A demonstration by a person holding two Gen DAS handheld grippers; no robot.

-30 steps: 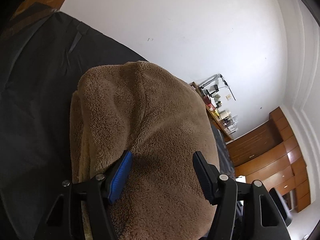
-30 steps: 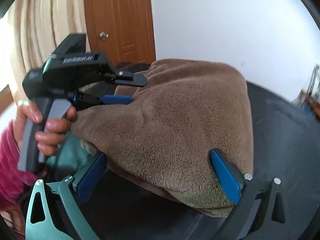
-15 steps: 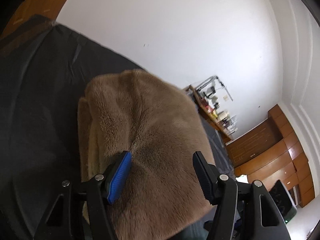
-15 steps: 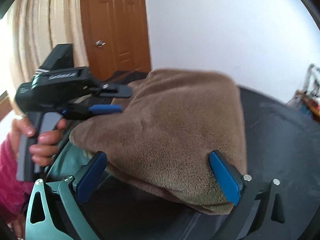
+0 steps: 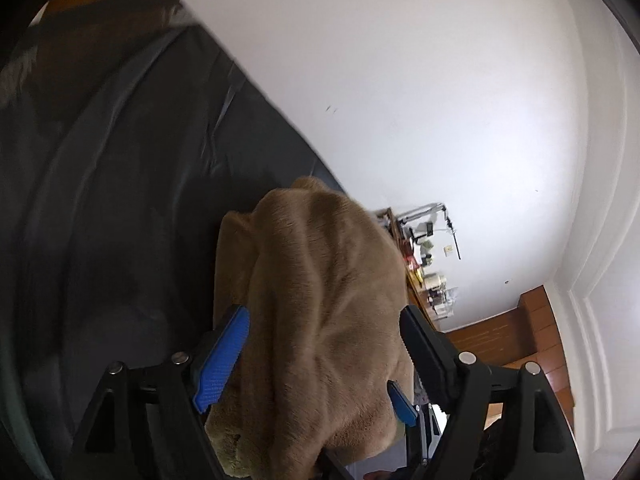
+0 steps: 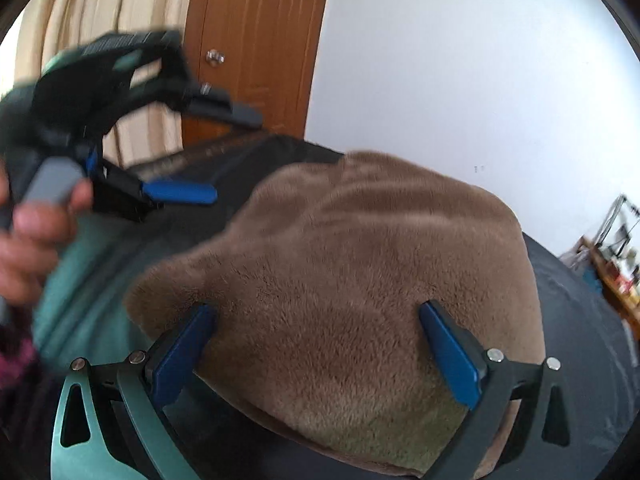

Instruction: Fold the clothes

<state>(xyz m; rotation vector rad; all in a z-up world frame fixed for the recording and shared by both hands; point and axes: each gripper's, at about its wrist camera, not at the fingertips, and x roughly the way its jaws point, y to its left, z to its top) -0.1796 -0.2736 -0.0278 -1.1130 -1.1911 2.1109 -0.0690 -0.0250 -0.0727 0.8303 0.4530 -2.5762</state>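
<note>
Right view alone shows left gripper (image 6: 224,152) above garment (image 6: 360,280).

Soft daylight fills both of my views, strongest off the white wall (image 5: 440,100), which nearly washes out. In my right wrist view the curtain (image 6: 80,40) at the upper left glows, so light comes from there. My left gripper (image 6: 224,152) and my hand (image 6: 28,240) are smeared with motion blur. The brown fleece (image 5: 320,300) is soft-edged in my left wrist view. Fisheye bending curves every edge, with black corners.
</note>
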